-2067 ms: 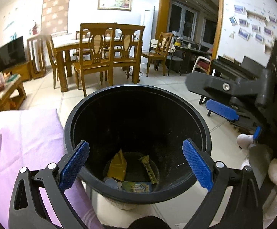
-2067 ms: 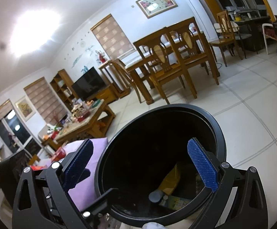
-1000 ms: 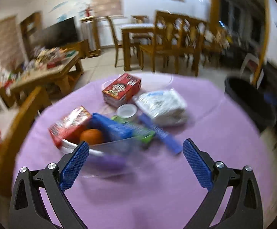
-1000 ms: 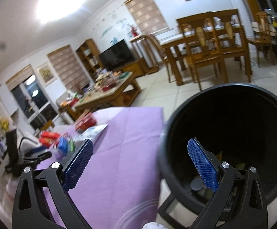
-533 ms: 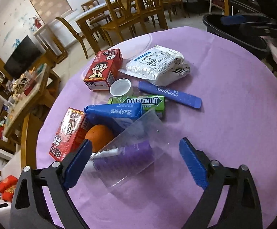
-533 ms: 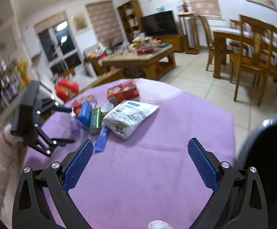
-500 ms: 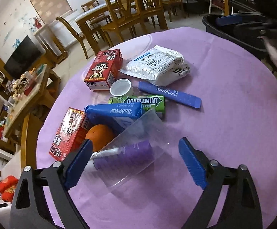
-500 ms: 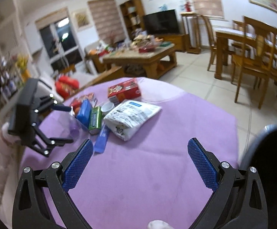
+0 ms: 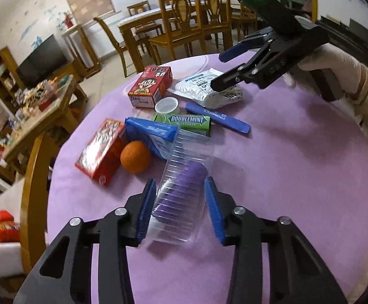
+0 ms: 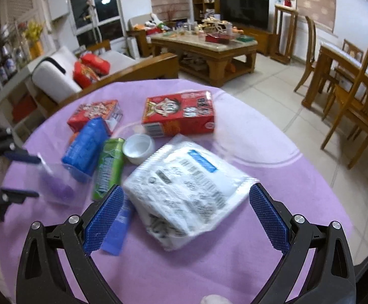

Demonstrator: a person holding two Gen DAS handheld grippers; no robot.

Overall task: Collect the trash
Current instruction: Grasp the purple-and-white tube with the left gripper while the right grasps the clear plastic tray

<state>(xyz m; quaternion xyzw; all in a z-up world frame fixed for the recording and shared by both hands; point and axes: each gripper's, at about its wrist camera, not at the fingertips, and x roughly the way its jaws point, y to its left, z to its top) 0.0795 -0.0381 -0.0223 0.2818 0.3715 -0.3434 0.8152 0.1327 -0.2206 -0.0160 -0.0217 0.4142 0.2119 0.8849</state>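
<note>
Purple cloth is covering the round table [image 9: 285, 177] you are working at, in a living room with wooden dining chairs [image 9: 194, 17], a coffee table [image 10: 204, 43] and a television [image 10: 243, 10]. Your clear ribbed plastic cup [image 9: 181, 190] is lying on its side on that cloth, just beside the orange [image 9: 135, 156], its long axis running away from you and its wide mouth pointing toward the green gum pack [image 9: 189, 121]. Your left gripper [image 9: 180, 210] has just been closing, with the cup's base between its blue pads, which are pinching it. Your right gripper [image 10: 186, 217] is standing spread wide over the white packet [image 10: 186, 187].
</note>
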